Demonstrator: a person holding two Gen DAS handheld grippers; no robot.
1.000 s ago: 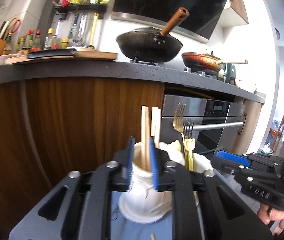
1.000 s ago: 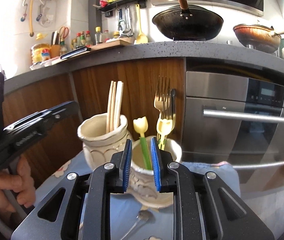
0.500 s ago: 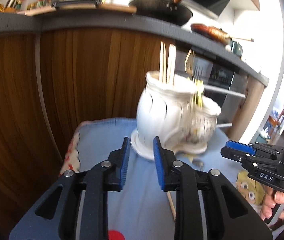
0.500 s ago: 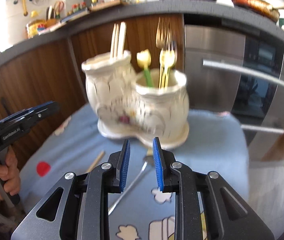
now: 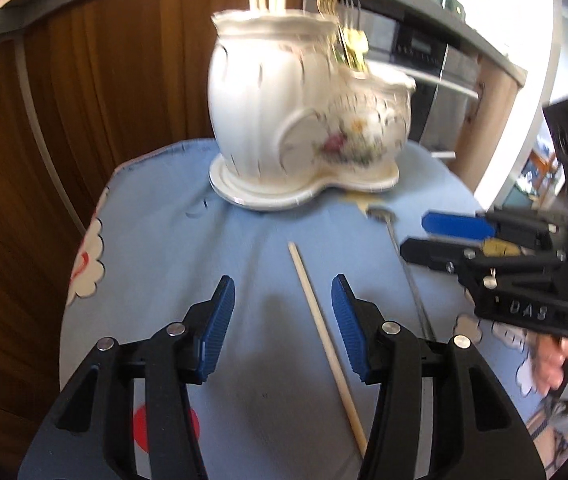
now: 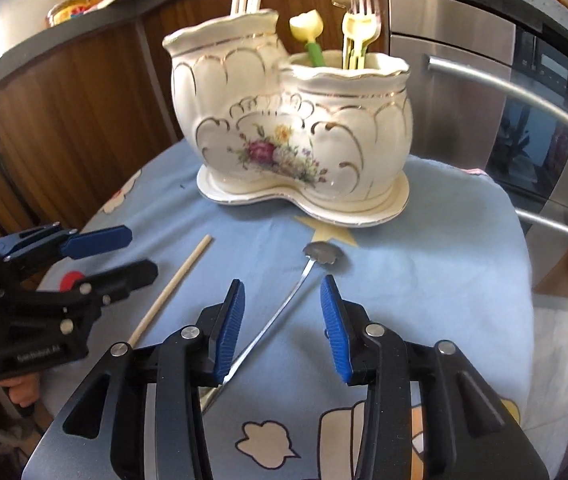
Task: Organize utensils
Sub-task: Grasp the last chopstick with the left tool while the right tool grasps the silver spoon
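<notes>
We see the chopstick (image 5: 324, 328) lying on the blue cloth (image 5: 156, 240) between the left gripper's (image 5: 282, 322) parted jaws, nearer the right pad, untouched; those jaws have just been opening. The spoon (image 6: 284, 300) lies under the right gripper (image 6: 282, 320), whose jaws, also just opening, hold nothing. Beyond both stands the twin ceramic holder (image 6: 292, 128), with forks (image 6: 358, 12) and chopsticks upright inside.
</notes>
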